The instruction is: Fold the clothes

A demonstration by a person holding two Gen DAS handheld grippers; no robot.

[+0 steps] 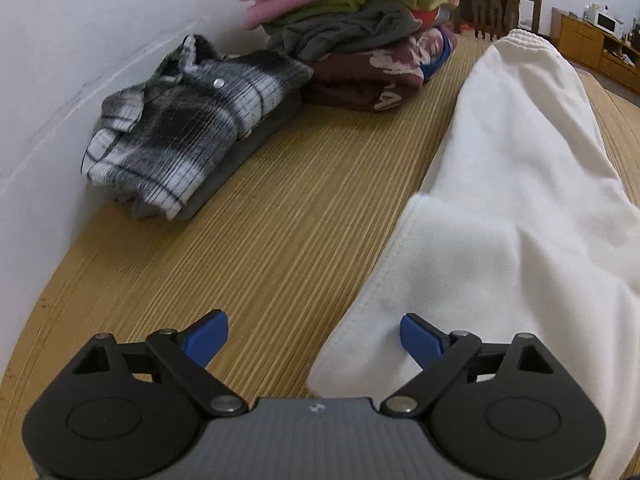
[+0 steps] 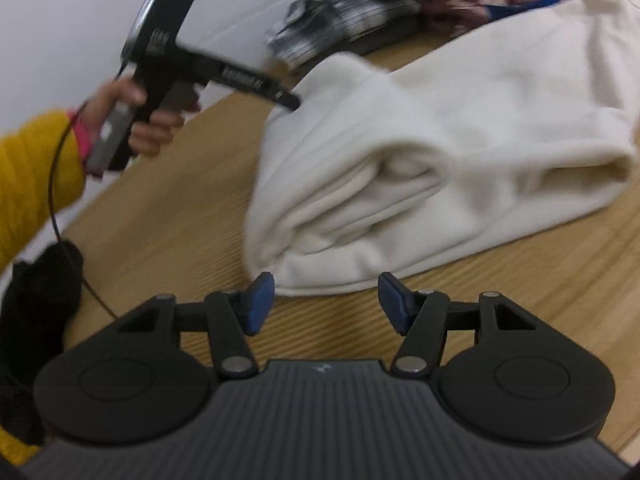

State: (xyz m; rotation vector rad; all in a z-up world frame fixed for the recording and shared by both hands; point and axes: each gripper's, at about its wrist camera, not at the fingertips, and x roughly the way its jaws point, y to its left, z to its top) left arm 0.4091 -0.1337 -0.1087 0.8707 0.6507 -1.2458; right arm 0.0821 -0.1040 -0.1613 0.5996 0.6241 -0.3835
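So from my end, the white sweatpants are lying folded on the bamboo mat, running lengthwise with the elastic waistband at the far end. My left gripper has its fingers spread wide with nothing between them; one blue pad hangs over bare mat and the other over the near hem of the pants, whose edge runs between them. My right gripper sits just short of the folded near edge of the pants, fingers partly spread and pinching nothing.

Room-wise: there's a wide strip of bare mat between the pants and the white wall, so plenty of space on that side. Against the wall sits a folded black-and-white plaid shirt on a grey garment, and just past it is a tall stack of folded clothes, near the pants' waistband.

In the right wrist view I can see the hand in a yellow sleeve holding the left gripper. It has white lettering on its arm, but it's too blurred to read. The maroon garment in the stack has white print, only partly visible.
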